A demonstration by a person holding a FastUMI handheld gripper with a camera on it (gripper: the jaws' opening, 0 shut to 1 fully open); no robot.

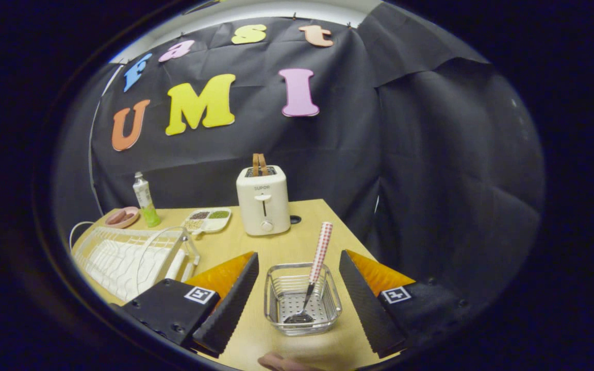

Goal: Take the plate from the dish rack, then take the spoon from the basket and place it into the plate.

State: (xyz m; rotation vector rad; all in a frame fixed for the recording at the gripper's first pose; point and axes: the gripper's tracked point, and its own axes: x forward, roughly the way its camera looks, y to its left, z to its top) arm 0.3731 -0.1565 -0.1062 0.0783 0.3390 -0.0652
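Fingers: the gripper (297, 304) has its fingers spread wide apart with nothing held; the basket sits in the gap between them.
Basket: a small wire basket (302, 299) rests on the worktop (307, 226), between the two fingers and touching neither.
Spoon: the spoon (315, 273) stands tilted in the basket, bowl down on the perforated floor, checked handle leaning up and away over the far rim. It is not yet grasped.
Dish rack: a white wire dish rack (132, 257) lies beyond and to the left of the left finger. I can make out no plate standing in it, though the fisheye curve makes this hard to read.
Plate: a pink, shallow dish (121, 217) sits far beyond the rack near a green-bottomed bottle (145, 201); whether this is the task's plate I cannot tell.
Other things: a toaster (263, 201) with bread slices in it stands well beyond the basket; a divided tray (208, 218) lies just to its left.
Done, as judged: the plate step looks finished or at least left behind, since the fingers are lined up on the basket.
Left, as judged: closing on the spoon handle, lifting it clear of the basket, carrying it to the plate and setting it down.
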